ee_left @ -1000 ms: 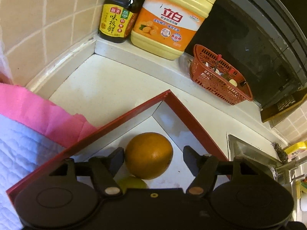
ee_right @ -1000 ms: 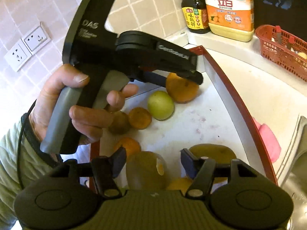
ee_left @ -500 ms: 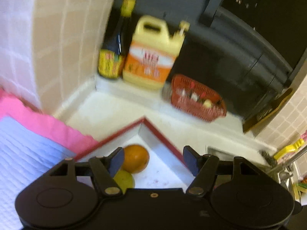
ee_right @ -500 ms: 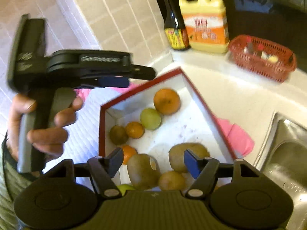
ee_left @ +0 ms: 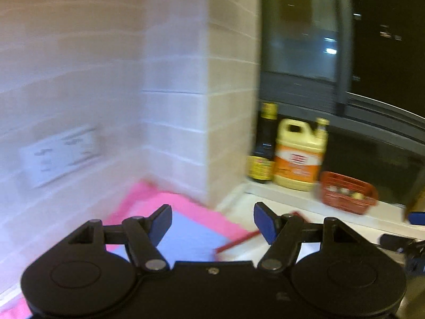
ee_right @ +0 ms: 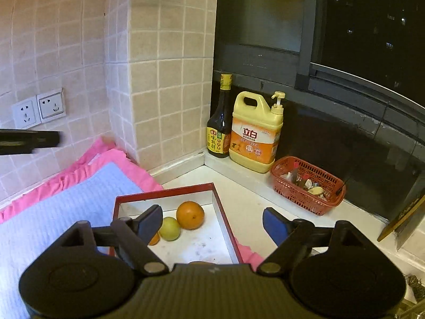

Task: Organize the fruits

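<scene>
The fruits lay in the red-rimmed tray point(ee_right: 225, 214) on the surface: an orange point(ee_right: 190, 214) near the far corner, a green fruit point(ee_right: 170, 228) touching it, and a smaller orange one point(ee_right: 154, 238) half hidden behind a finger. A second earlier both grippers had been low over the tray, the left one with the orange between its fingers and the right one just above the brown fruits at the near end. By this moment both had lifted and tipped up, so that the tiled wall point(ee_right: 164, 85) and dark window filled much of each view.

The right gripper point(ee_right: 212, 223) was opening, its fingers wide apart with nothing between them. The left gripper point(ee_left: 212, 219) also stood apart and empty; in its blurred view only a strip of the tray's red rim point(ee_left: 236, 240) showed, so what lay below it probably could not be judged from there.

Beyond the tray sat the pink and blue cloth point(ee_right: 66, 199), the soy sauce bottle point(ee_right: 220, 130), the yellow detergent jug point(ee_right: 256, 135) and the red basket point(ee_right: 308, 186). Both grippers leaving empty suggested the placing was finished, or at least paused.
</scene>
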A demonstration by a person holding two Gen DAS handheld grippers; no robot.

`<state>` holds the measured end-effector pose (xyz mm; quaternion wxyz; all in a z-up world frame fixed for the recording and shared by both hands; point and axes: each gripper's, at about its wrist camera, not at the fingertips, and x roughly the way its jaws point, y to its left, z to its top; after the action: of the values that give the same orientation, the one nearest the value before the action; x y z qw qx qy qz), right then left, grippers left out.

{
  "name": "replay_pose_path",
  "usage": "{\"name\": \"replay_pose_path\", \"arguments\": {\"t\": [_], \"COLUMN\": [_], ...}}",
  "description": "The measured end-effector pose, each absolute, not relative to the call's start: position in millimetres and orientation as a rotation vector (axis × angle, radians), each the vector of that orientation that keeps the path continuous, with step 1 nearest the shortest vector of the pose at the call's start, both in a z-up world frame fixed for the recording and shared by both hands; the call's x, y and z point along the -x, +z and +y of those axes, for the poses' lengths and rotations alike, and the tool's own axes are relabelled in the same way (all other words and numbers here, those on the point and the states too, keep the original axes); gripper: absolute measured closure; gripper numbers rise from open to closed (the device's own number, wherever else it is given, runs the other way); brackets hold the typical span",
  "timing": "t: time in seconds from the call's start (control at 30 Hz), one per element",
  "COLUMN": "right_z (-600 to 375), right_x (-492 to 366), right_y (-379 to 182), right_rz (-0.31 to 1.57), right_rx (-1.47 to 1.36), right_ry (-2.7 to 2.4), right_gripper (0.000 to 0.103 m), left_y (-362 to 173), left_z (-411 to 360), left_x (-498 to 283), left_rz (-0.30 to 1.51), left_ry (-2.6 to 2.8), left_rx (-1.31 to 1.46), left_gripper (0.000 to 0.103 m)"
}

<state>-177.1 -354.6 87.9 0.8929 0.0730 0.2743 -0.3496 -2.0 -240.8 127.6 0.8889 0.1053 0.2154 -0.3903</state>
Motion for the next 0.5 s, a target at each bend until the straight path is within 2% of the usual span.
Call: {"name": "replay_pose_path", "arguments": {"t": [0.17, 0.27, 0.5], "right_z": [-348, -341, -324], "right_x": [163, 154, 131], "right_y": [79, 71, 51], "right_rz": [0.574, 0.584, 0.641], "right_rx": [-0.269, -0.302, -0.301], "right_ry": [-0.634, -0.619, -0.632], "right_gripper": [0.018, 0.018, 0.018], "left_y": [118, 94, 51], "left_z": [-198, -177, -168], "left_x": [6, 8, 30], "left_rz": [0.480, 0.586, 0.624], "left_ry": [-0.679, -0.653, -0.561], "left_rx": [-0.234, -0.190, -0.243], "left_gripper": [0.022, 0.022, 0.022]}}
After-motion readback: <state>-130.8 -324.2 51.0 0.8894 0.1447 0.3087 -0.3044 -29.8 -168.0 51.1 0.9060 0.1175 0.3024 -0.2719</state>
